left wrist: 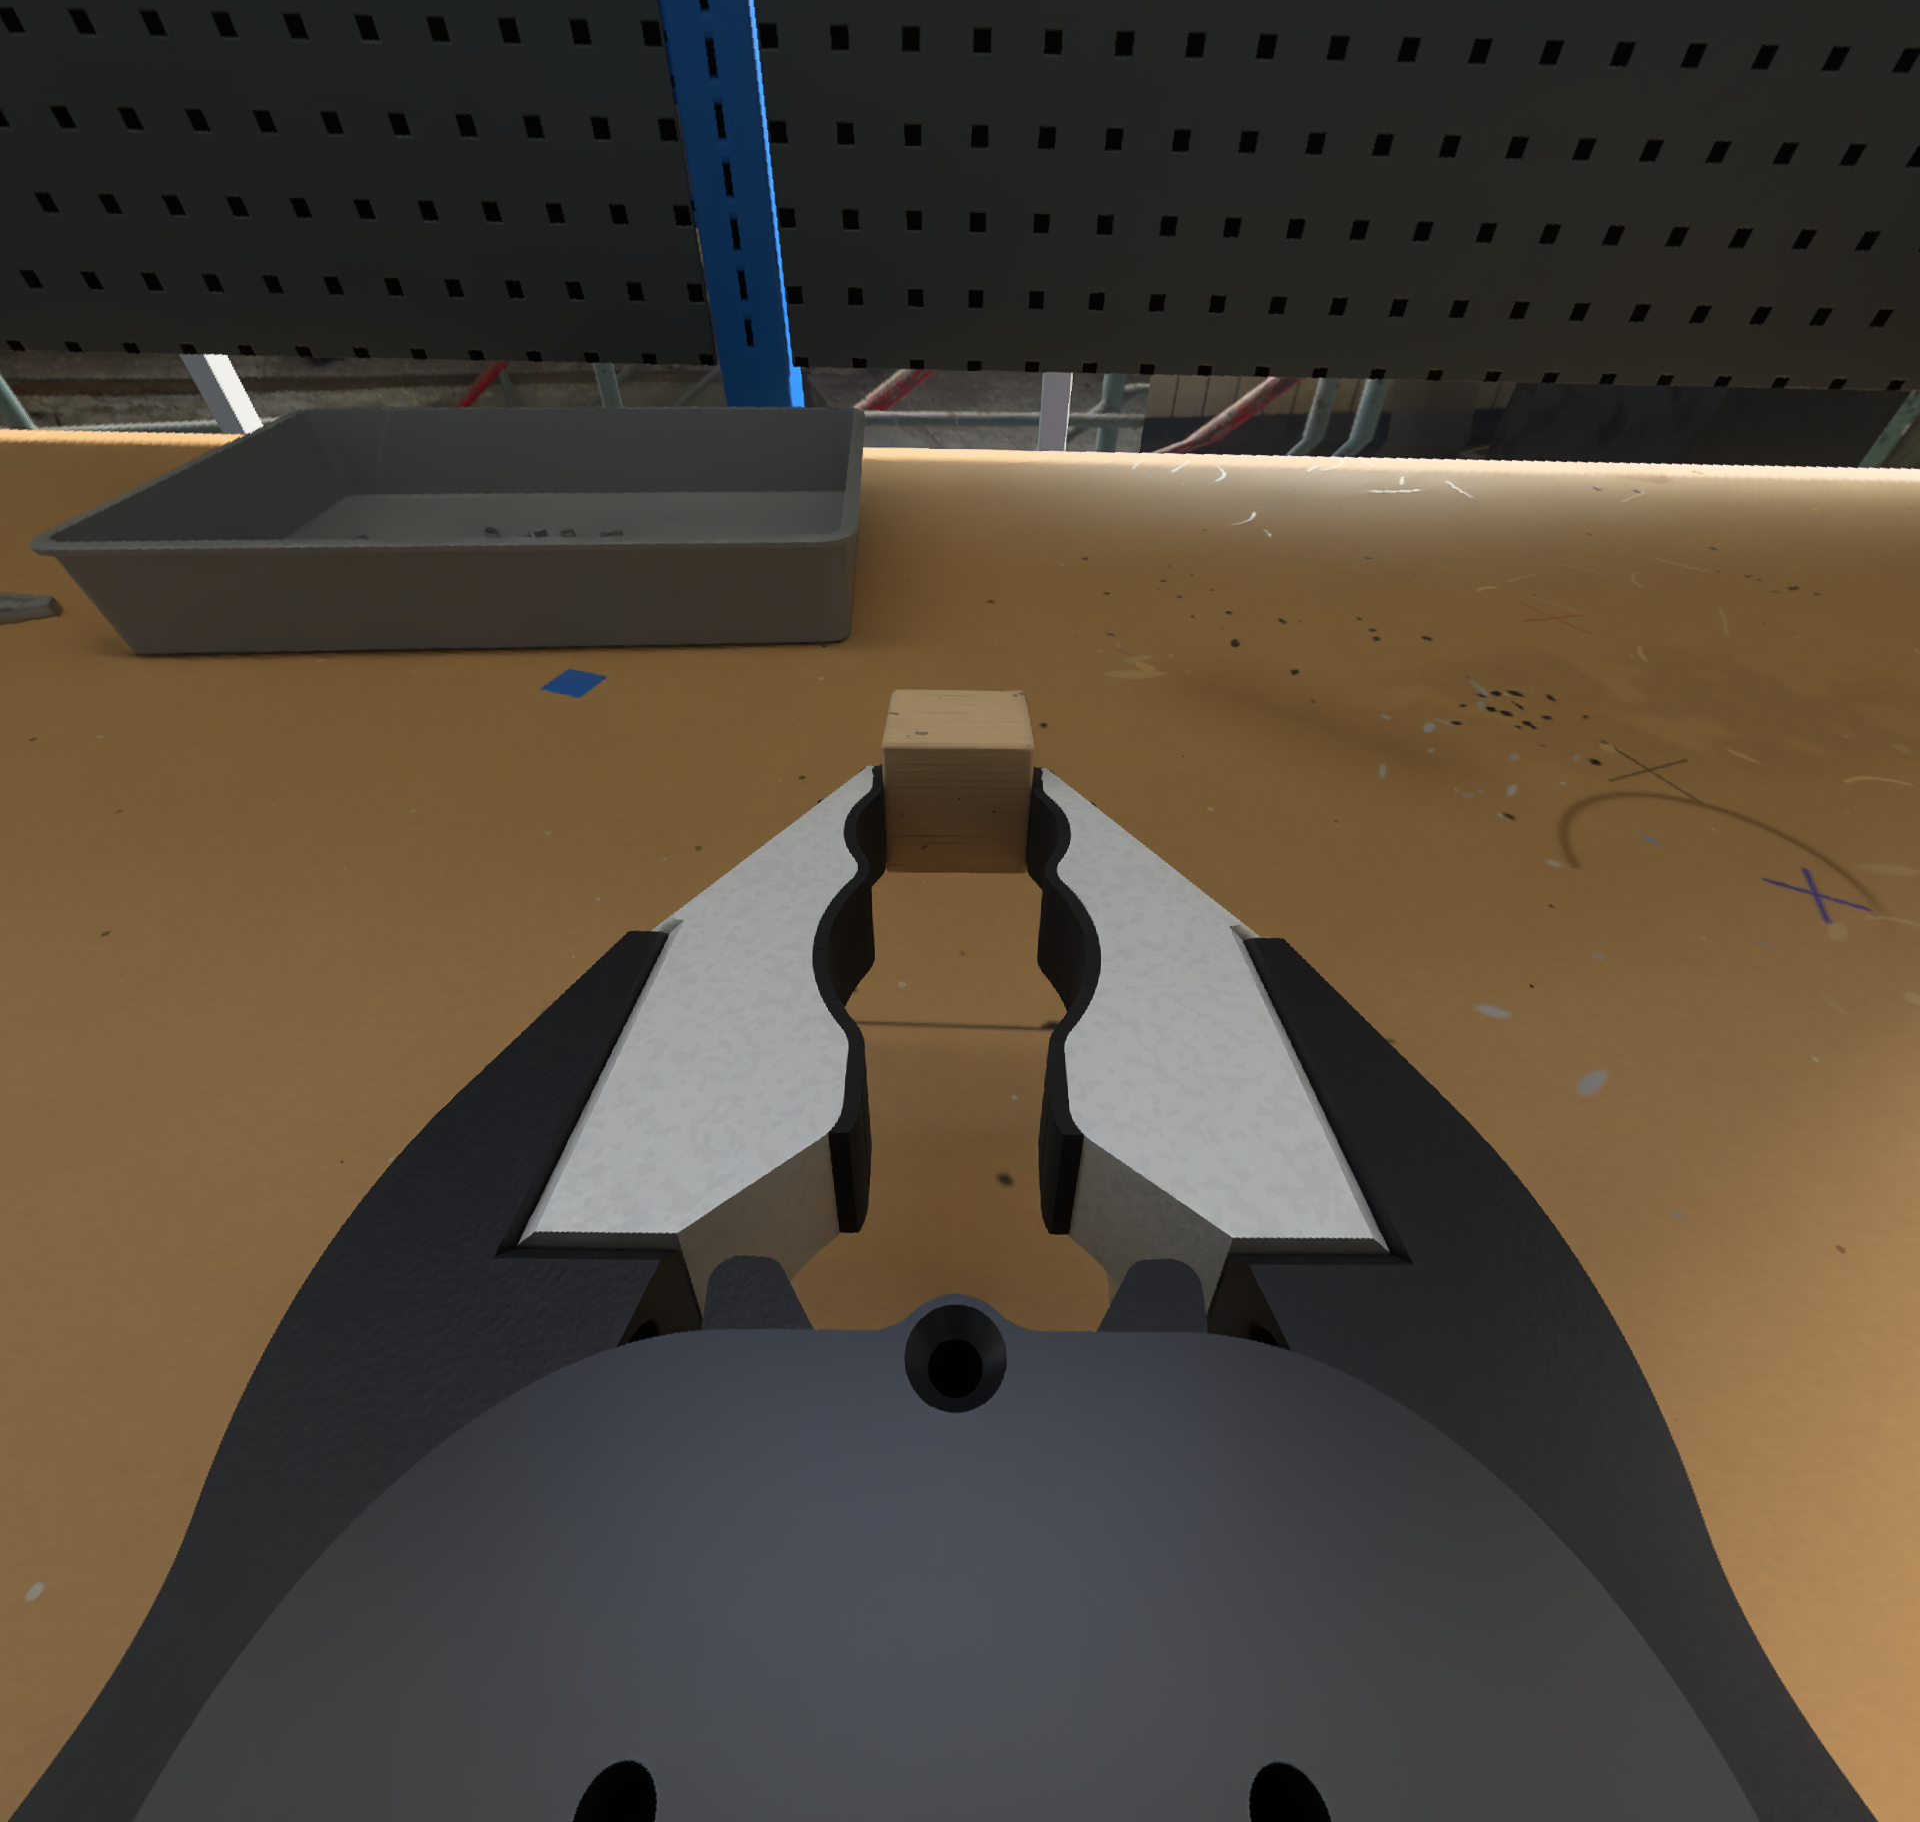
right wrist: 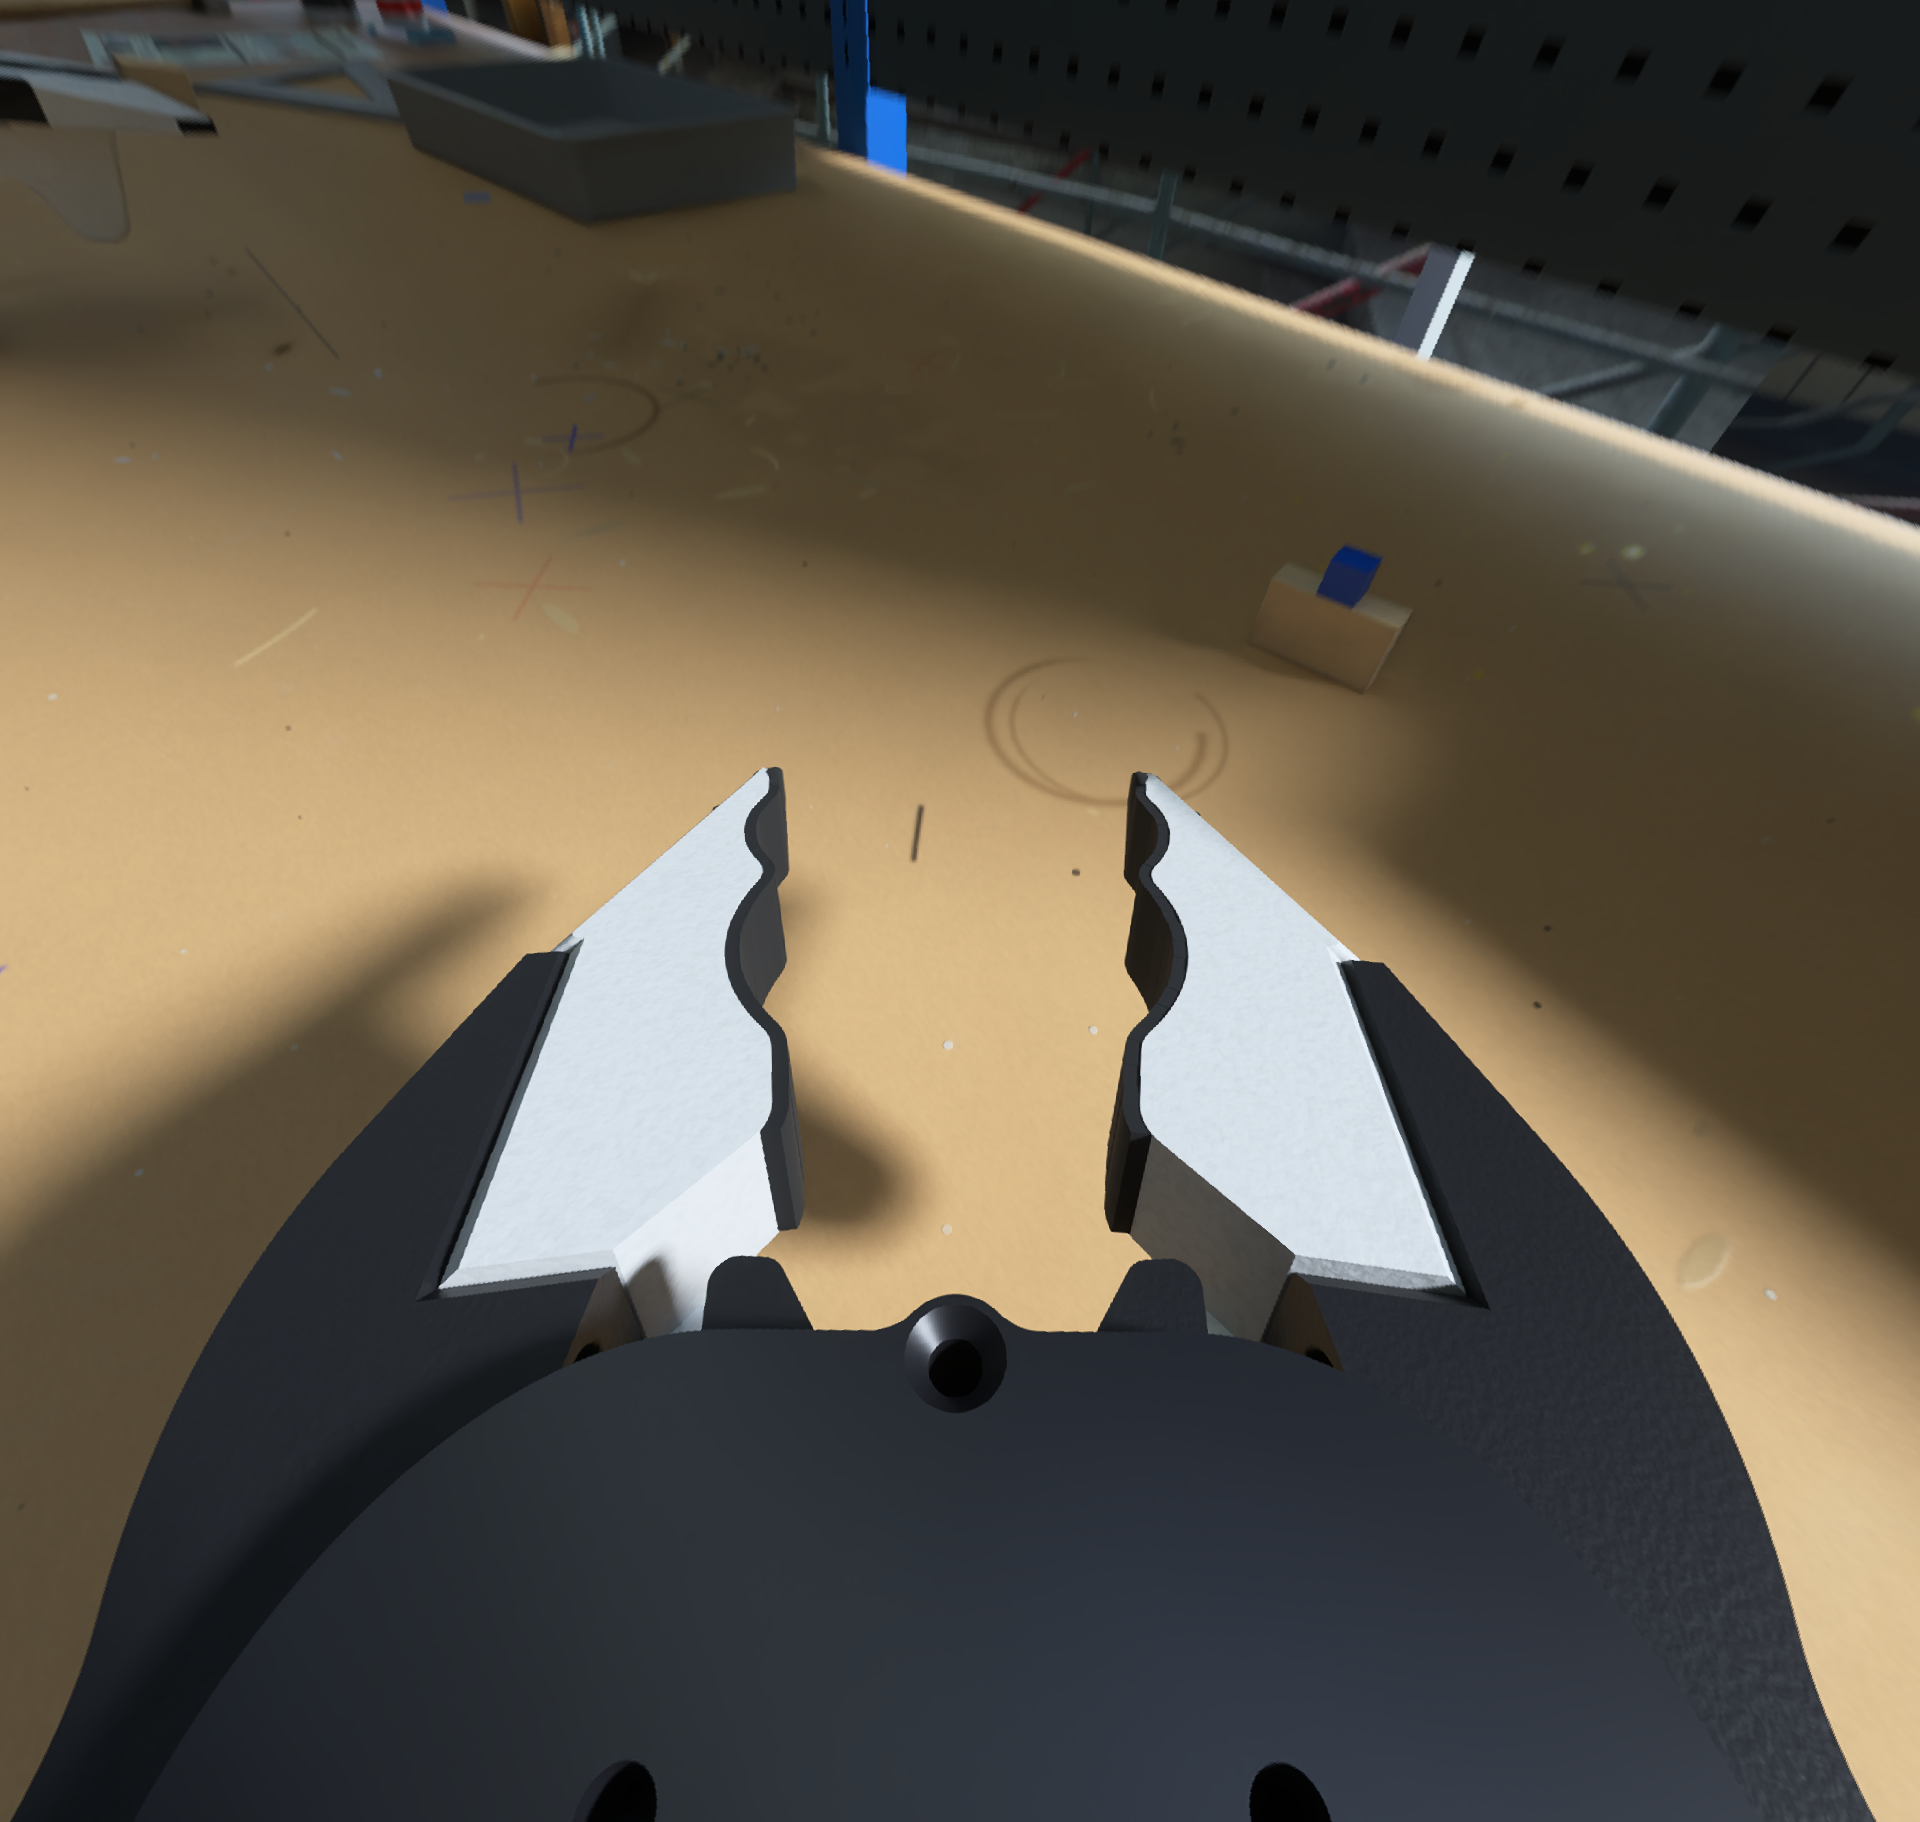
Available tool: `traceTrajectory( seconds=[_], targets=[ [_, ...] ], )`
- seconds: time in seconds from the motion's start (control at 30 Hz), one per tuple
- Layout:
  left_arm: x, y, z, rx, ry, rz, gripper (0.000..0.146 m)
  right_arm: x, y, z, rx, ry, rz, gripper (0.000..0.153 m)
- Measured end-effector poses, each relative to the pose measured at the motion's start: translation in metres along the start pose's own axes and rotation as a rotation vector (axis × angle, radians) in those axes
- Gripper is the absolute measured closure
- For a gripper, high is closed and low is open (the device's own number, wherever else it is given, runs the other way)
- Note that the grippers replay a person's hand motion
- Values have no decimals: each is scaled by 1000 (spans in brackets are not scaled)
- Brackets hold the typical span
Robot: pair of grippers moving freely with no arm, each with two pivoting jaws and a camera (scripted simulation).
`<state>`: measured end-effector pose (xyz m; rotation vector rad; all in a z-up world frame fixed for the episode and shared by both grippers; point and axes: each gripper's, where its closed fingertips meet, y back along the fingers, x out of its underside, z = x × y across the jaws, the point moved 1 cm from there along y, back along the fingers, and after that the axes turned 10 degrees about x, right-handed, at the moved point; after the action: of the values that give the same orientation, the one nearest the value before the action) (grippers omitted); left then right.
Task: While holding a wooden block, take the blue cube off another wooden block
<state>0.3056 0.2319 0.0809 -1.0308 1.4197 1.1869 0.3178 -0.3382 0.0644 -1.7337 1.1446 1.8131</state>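
Left wrist: left gripper [left wrist: 956, 816] clamped on a wooden block [left wrist: 956, 775] at the fingertips, near-cubic, no clear long axis, faces square to the fingers. Grey tray [left wrist: 457, 577] beyond on the bench [left wrist: 1351, 941].

Right wrist: right gripper [right wrist: 956, 785] wide open, empty. Second wooden block [right wrist: 1330, 629] ahead-right on the bench, blue cube [right wrist: 1349, 575] on top, both upright.

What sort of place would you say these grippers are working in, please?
Most likely a workshop: a scuffed, pen-marked wooden workbench, a dark pegboard wall on a blue slotted upright, and a grey parts tray.
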Motion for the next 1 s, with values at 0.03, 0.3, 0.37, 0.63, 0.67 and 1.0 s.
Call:
traceTrajectory(
  seconds=[0.03,0.3,0.37,0.63,0.67,1.0],
  targets=[
    [0,1,0,0,-1,-2,120,3,-2,0,-9,-2,30,85],
    [-1,3,1,-4,9,-12,120,22,-17,7,-41,-15,223,74],
    [-1,3,0,-5,7,-15,120,25,-20,11,-43,30,272,71],
    [-2,6,2,-4,25,-31,120,39,-24,25,-106,251,456,63],
    [-3,6,2,-3,27,-33,120,39,-25,26,-117,270,479,64],
    [-5,9,3,0,38,-53,120,39,-27,28,-165,296,543,67]
  ],
)
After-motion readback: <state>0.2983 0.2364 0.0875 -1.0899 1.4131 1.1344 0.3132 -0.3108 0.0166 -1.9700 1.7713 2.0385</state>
